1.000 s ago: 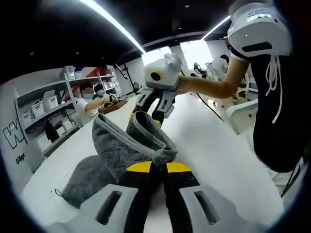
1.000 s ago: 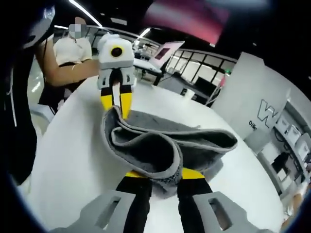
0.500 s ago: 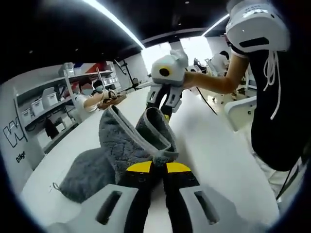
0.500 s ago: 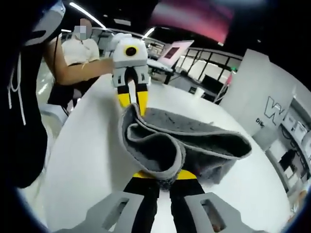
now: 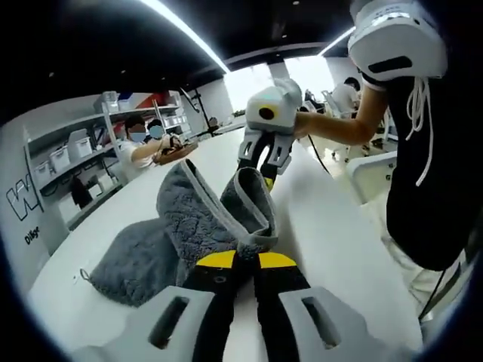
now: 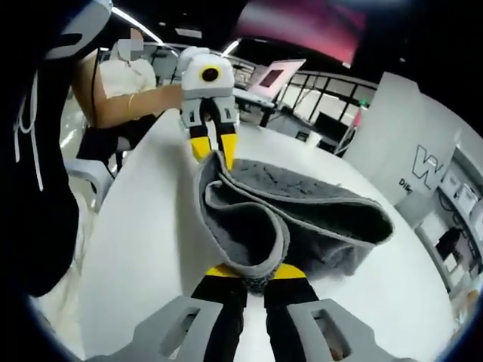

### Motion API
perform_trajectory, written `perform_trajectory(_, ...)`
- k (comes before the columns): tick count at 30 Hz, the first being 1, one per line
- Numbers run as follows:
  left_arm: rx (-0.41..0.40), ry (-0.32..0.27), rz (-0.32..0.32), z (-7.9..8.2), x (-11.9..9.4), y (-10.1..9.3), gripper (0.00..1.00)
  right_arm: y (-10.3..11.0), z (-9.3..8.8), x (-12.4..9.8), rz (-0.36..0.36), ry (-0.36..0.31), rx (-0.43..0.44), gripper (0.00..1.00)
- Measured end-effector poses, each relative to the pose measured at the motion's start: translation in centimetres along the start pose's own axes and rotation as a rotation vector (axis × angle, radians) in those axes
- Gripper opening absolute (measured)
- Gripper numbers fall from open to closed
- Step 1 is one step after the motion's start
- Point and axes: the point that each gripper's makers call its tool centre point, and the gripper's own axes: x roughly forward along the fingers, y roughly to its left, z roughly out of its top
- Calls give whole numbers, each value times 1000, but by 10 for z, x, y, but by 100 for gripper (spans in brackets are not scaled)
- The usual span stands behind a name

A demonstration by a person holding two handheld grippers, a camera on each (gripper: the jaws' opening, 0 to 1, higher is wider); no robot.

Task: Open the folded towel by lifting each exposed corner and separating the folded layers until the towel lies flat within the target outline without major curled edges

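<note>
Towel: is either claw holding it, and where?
Both. The left claw is shut on a hemmed edge of the grey towel, the right claw on another part of its hem, at its other end. Part of the towel rests on the white table.

A long white table (image 5: pixel 332 249) carries everything. Beside its far left edge in the left gripper view sit 2 people in face masks (image 5: pixel 138 143), with a brown round object (image 5: pixel 172 155) on the table edge in front of them. Behind them a grey wall shelf (image 5: pixel 68 154) holds white storage boxes (image 5: pixel 79 142). In the right gripper view, an open laptop with a pink screen (image 6: pixel 270 78) stands near the table's far end, and a white panel with a dark letter W (image 6: pixel 425 167) rises beyond the right edge.
</note>
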Motion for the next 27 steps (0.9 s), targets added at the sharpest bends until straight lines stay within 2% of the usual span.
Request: perform_trajectory(27,-50,22,21,-17,2,-16,7,17,-11,-8,-14,4,68,6)
